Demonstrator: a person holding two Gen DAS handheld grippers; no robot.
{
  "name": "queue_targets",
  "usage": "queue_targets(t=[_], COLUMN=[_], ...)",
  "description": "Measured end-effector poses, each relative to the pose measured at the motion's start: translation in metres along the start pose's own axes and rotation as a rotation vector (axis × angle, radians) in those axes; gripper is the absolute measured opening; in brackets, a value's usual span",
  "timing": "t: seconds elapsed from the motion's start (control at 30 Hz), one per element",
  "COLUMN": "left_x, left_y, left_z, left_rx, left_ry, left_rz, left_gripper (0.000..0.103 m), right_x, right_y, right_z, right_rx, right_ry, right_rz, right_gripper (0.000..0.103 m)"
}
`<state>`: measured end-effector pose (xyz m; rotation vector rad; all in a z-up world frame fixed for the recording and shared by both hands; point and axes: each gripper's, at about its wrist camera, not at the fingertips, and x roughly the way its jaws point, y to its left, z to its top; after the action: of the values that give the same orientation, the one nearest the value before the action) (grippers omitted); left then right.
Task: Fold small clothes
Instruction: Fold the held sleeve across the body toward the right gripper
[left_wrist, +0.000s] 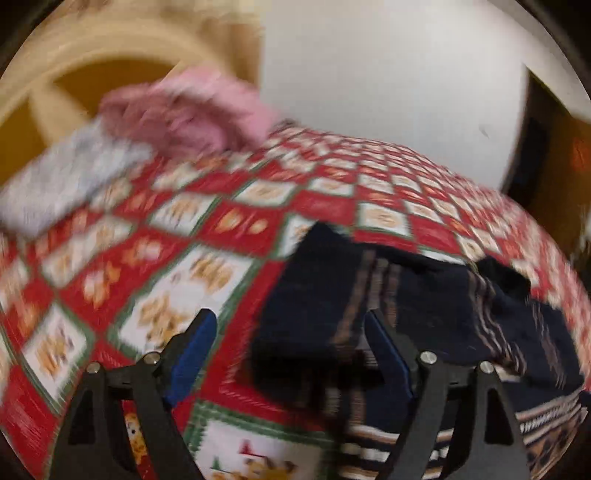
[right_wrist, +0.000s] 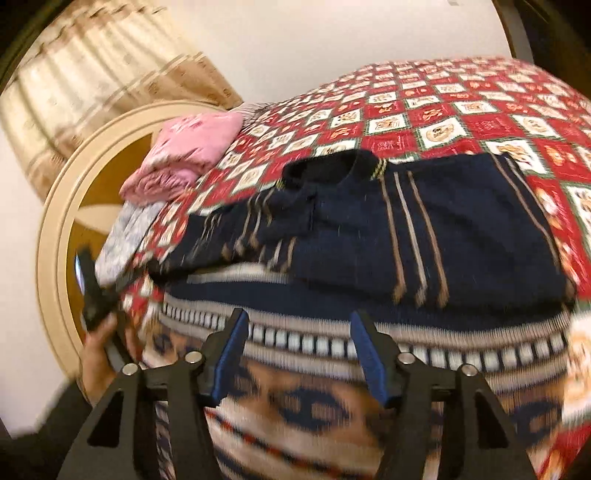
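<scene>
Mid-fold on the navy sweater (right_wrist: 424, 229), left gripper (left_wrist: 291, 350) and right gripper (right_wrist: 299, 343) both agape and empty; next, probably pinching the patterned hem.

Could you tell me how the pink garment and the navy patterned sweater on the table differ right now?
The pink garment is folded into a compact stack at the table's far edge; the navy sweater lies spread out, only partly folded, near the grippers. Pink looks nearly plain; navy carries tan stripes and a patterned band. Both rest on the red checked tablecloth.
</scene>
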<state>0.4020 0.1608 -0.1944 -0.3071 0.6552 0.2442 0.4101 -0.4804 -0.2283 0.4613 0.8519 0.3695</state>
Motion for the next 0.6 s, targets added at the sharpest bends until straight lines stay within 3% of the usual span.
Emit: queue_targets(t=[0.13, 0.2, 0.33, 0.5, 0.6], left_x=[0.016, 0.009, 0.004, 0.008, 0.009], left_y=[0.01, 0.013, 0.019, 0.035, 0.033], left_z=[-0.014, -0.014, -0.022, -0.024, -0.025], left_rx=[-0.13, -0.154, -0.22, -0.319, -0.312], left_ry=[0.05, 0.014, -0.013, -0.009, -0.009], left_rz=[-0.11, -0.185, -0.264, -0.317, -0.325], left_gripper=[0.085, 0.087, 0.09, 0.097, 0.097], right_x=[0.037, 0.062, 0.1, 0.131, 0.146], right_y=[0.001, 0.009, 0.012, 0.009, 0.014], right_z=[0.035, 0.049, 0.065, 0.073, 0.07], right_rx=[0.062, 0.041, 0.067, 0.112, 0.088], right_ry=[0.038, 0.058, 0.077, 0.083, 0.112], right_rz=[0.025, 0.009, -0.005, -0.041, -0.061], right_gripper=[0.057, 0.057, 0.057, 0.057, 0.055])
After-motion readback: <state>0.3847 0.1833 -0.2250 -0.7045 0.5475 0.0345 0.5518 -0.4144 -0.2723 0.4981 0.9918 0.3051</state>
